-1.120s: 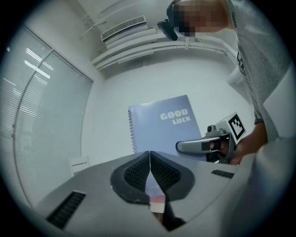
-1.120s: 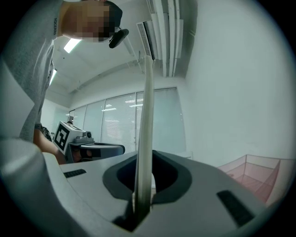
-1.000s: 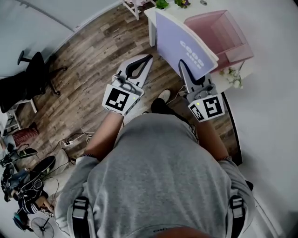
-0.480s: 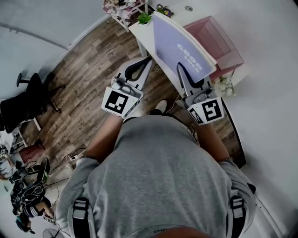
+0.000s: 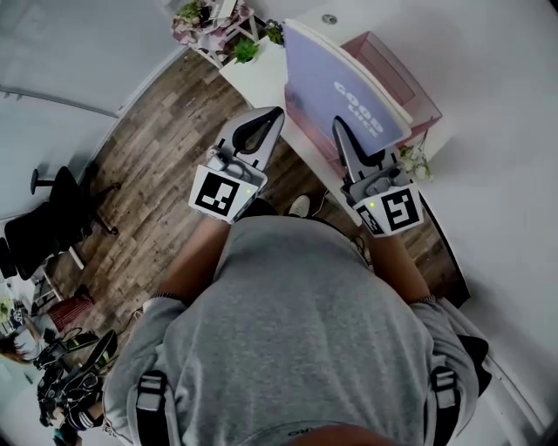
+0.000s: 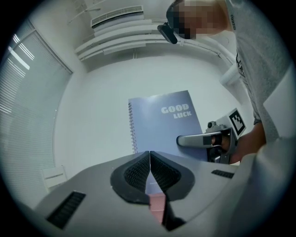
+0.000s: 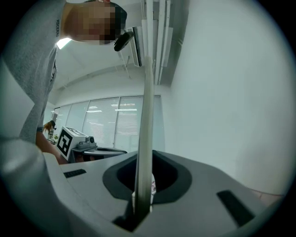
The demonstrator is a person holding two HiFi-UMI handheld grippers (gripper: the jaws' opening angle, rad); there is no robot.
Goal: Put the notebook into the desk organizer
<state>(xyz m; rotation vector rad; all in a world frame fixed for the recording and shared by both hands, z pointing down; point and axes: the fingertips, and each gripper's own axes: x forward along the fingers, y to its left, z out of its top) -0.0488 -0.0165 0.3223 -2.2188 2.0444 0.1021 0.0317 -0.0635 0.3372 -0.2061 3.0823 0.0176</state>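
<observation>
A lilac spiral notebook (image 5: 340,83) with "GOOD LUCK" on its cover is held upright, with my right gripper (image 5: 339,129) shut on its lower edge. It hangs in front of the pink desk organizer (image 5: 417,94), which stands on the white table (image 5: 261,77). The right gripper view shows the notebook (image 7: 147,134) edge-on, clamped between the jaws of the right gripper (image 7: 142,196). My left gripper (image 5: 275,114) hovers left of the notebook, shut and holding nothing. In the left gripper view the left gripper (image 6: 150,155) points at the notebook's cover (image 6: 159,122), and a pink patch of the organizer (image 6: 157,206) shows below.
Potted plants (image 5: 209,22) stand at the table's far end and small flowers (image 5: 411,162) near its right edge. A black office chair (image 5: 44,231) is on the wooden floor (image 5: 148,165) to the left. A white wall (image 5: 506,131) runs along the right.
The table and pink organizer have drawn nearer and shifted left, so the organizer now lies behind the notebook. Both grippers keep their pose; the right one still holds the notebook.
</observation>
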